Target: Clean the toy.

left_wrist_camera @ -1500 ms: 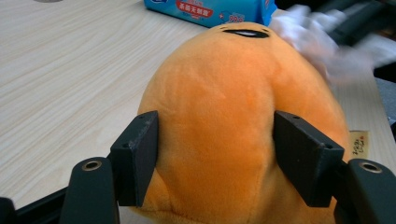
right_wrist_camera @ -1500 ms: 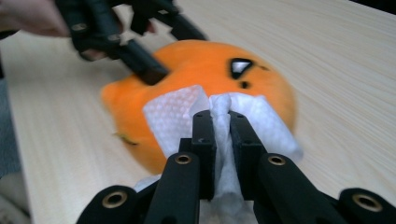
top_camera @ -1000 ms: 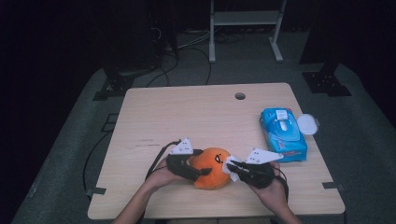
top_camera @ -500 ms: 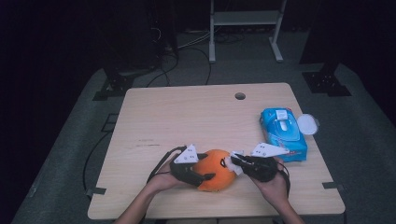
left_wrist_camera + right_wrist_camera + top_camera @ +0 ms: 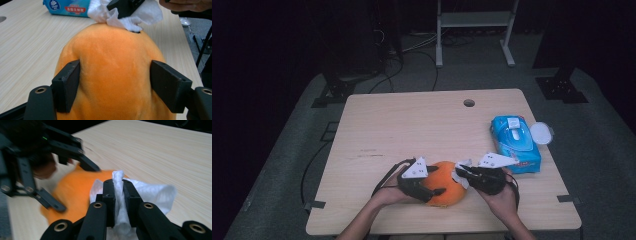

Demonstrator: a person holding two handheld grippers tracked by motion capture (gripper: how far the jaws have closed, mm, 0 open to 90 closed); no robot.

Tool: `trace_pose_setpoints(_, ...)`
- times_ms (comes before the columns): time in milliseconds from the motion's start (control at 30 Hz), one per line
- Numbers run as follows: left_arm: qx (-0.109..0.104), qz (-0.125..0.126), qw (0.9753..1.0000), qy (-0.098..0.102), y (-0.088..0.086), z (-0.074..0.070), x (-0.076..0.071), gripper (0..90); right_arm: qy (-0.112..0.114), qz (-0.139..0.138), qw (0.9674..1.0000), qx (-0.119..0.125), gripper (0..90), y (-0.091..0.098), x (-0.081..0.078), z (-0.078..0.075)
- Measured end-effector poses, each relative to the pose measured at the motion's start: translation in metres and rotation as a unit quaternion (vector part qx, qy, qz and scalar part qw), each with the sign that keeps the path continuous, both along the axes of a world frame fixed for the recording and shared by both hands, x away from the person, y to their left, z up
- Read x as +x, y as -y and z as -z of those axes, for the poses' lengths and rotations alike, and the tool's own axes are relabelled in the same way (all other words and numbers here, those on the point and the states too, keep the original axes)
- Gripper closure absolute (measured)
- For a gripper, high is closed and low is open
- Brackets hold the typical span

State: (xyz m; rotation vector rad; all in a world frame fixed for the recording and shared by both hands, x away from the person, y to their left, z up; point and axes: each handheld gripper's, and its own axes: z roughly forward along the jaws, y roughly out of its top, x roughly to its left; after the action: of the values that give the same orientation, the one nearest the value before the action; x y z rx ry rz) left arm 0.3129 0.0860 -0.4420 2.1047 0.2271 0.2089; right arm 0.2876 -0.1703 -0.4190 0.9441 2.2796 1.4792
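An orange plush toy [image 5: 443, 187] lies near the table's front edge. My left gripper [image 5: 435, 184] comes in from the left. Its jaws have just been closing on the toy. In the left gripper view both pads [image 5: 68, 85] press into the sides of the toy [image 5: 112, 75]. From the right, my right gripper [image 5: 461, 175] is shut on a crumpled white wipe [image 5: 460, 172] and holds it against the top of the toy. The right gripper view shows the wipe [image 5: 155, 192] pinched between the jaws of that gripper [image 5: 119, 192], with the toy [image 5: 72, 195] and the left gripper [image 5: 78, 187] behind.
A blue pack of wet wipes [image 5: 515, 142] lies at the table's right edge with a round white lid [image 5: 542, 132] beside it. The wooden table [image 5: 412, 125] has a cable hole [image 5: 469, 103] at the back. A metal stand [image 5: 474, 20] and cables are on the floor beyond.
The left jaws have drawn in a little on the plush toy. Both hands stay at about the same spot by the front edge, with the wipe still on the toy.
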Motion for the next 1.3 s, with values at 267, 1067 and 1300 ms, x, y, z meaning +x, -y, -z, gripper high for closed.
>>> trace_pose_setpoints(267, -0.002, 0.004, 1.0000, -0.004, -0.002, -0.017, 0.002, 20.4, -0.006, -0.002, 0.9999, -0.010, 81.9, 0.003, -0.002, 0.004)
trace_pose_setpoints(1067, 0.052, 0.030, 0.9971, 0.047, 0.017, -0.010, -0.014, 24.1, -0.003, -0.018, 0.9998, 0.003, 81.8, -0.011, -0.004, -0.004)
trace_pose_setpoints(1300, 0.053, 0.040, 0.9960, 0.060, 0.019, -0.010, -0.019, 25.4, -0.025, 0.022, 0.9994, 0.002, 81.9, 0.008, 0.008, 0.005)
